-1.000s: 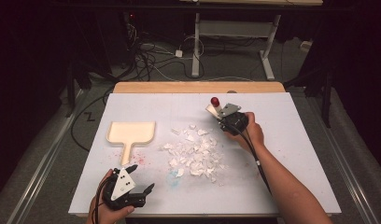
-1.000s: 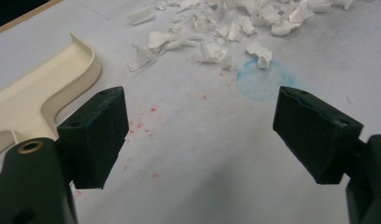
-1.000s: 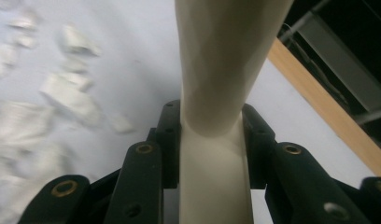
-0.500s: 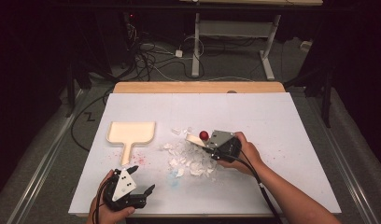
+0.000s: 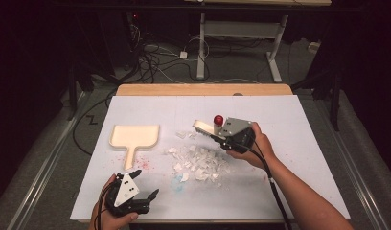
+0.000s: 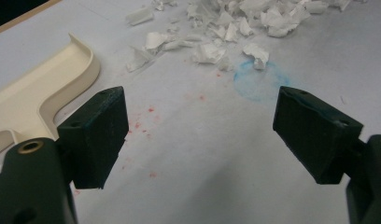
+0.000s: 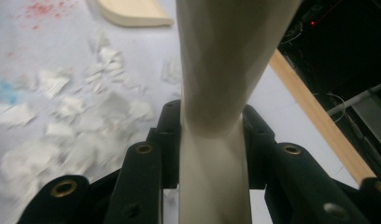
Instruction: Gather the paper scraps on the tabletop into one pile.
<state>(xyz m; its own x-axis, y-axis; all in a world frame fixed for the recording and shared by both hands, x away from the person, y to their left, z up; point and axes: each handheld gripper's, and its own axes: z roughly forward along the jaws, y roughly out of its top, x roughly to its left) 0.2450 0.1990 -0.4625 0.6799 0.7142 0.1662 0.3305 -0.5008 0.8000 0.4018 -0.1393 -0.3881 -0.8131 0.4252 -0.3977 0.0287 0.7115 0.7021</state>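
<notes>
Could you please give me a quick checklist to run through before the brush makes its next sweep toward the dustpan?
1. Right gripper shut on the brush: ok.
2. Brush lifted off the sheet: cannot tell.
3. Paper scraps lie between brush and dustpan: ok.
4. Dustpan mouth turned toward the scraps: not ok, it faces the far edge.
5. Left gripper steadying the dustpan: not ok, open and apart from it.

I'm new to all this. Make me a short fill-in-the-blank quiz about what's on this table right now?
1. The right tool is shut on the handle of a cream ____.
2. The left tool has its jaws ____ and holds nothing.
3. The cream dustpan lies to the ____ of the white paper scraps in the high view.

Missing words: brush; open; left
</notes>
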